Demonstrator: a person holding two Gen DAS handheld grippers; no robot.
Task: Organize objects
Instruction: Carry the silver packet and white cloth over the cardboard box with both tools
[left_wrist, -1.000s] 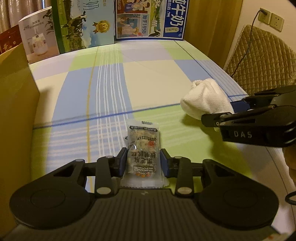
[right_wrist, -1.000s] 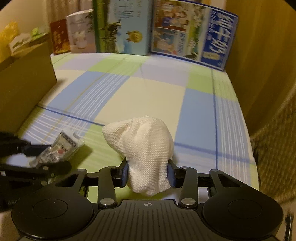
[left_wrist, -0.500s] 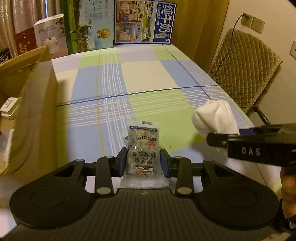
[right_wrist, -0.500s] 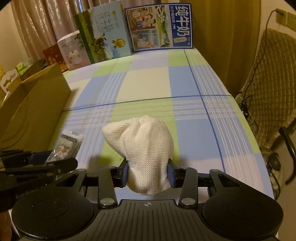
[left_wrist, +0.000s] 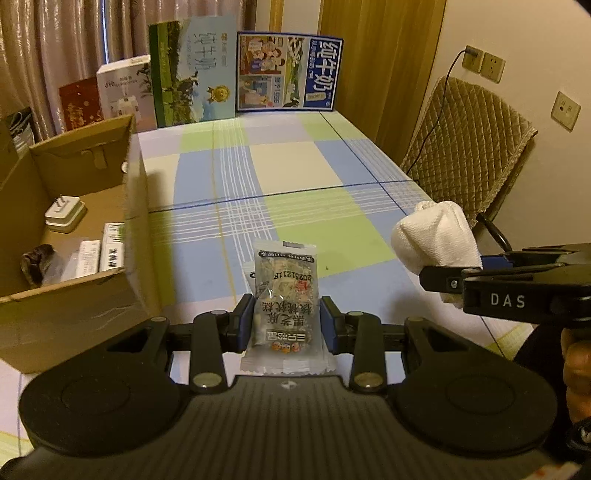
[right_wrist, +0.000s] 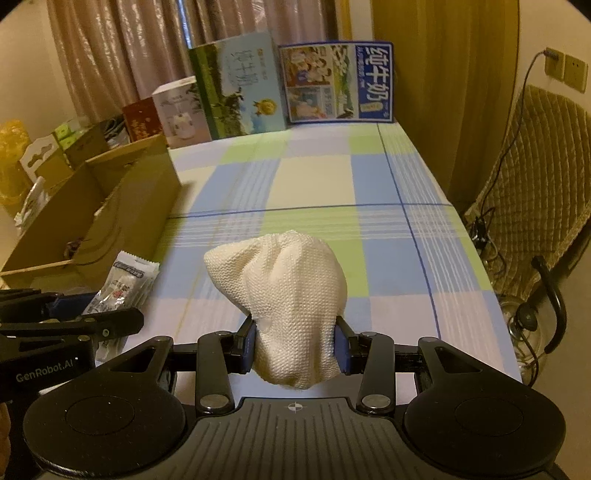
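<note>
The left gripper (left_wrist: 287, 326) clamps a clear snack packet (left_wrist: 284, 295) between its blue pads, held above the checked tablecloth (left_wrist: 295, 170). At three o'clock, the right gripper (right_wrist: 294, 345) pinches a bundled white cloth (right_wrist: 284, 291), also off the table. At nine to ten o'clock stands an open cardboard box (left_wrist: 74, 295) holding a white charger (left_wrist: 64, 214) and small packs. Printed milk cartons (left_wrist: 288, 72) line the far edge at twelve o'clock.
</note>
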